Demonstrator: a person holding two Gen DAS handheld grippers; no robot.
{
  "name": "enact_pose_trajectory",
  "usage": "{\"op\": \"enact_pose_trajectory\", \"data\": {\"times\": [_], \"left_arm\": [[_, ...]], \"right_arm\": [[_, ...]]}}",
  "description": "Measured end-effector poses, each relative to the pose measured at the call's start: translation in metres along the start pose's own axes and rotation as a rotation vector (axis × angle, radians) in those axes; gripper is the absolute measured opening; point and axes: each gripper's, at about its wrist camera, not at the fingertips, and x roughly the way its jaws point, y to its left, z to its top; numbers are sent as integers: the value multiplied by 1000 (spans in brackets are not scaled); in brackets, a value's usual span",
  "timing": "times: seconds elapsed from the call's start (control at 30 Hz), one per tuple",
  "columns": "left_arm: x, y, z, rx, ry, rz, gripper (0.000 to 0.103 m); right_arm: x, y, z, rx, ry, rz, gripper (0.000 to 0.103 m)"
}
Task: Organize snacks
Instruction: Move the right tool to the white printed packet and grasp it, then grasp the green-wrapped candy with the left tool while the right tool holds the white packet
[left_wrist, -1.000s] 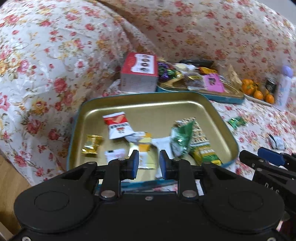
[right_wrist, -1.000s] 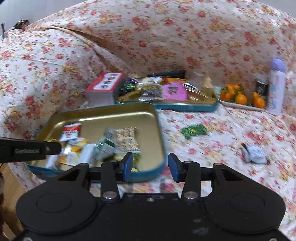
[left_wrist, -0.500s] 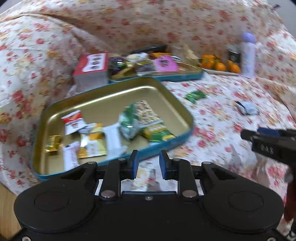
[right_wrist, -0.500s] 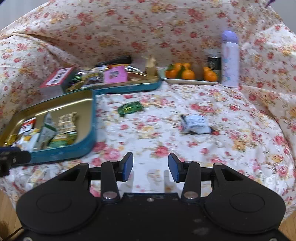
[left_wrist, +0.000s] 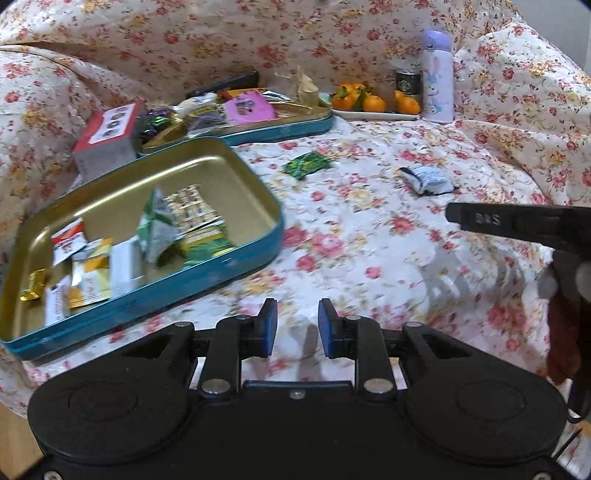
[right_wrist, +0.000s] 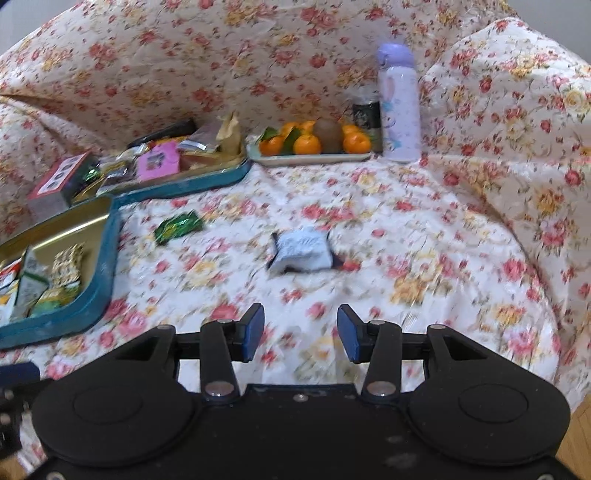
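Honestly, both empty: left gripper slightly spread, right gripper just opening wider, above the white-blue snack packet mid-cover.

"D&S" — right hand-held gripper (blurred).

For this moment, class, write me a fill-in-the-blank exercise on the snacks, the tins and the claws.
1. The green packet lies loose on the ____ cloth.
2. The near tin has a gold inside and a ____ outer wall.
3. Between the fingers of the right claw there is ____.
4. The oranges stand beside a ____ bottle.

Missing words: flowered; blue; nothing; purple
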Motion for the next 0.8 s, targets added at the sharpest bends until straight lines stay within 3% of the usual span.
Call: {"op": "enact_pose_trajectory", "data": {"times": [0.3,0.8], "left_arm": [[10,-13,30,-51,-14,-7,34],[40,-19,80,-41,17,10,34]], "right_arm": [[29,-2,29,-30,-32,1,53],[75,-12,32,-76,-73,-56,56]]}}
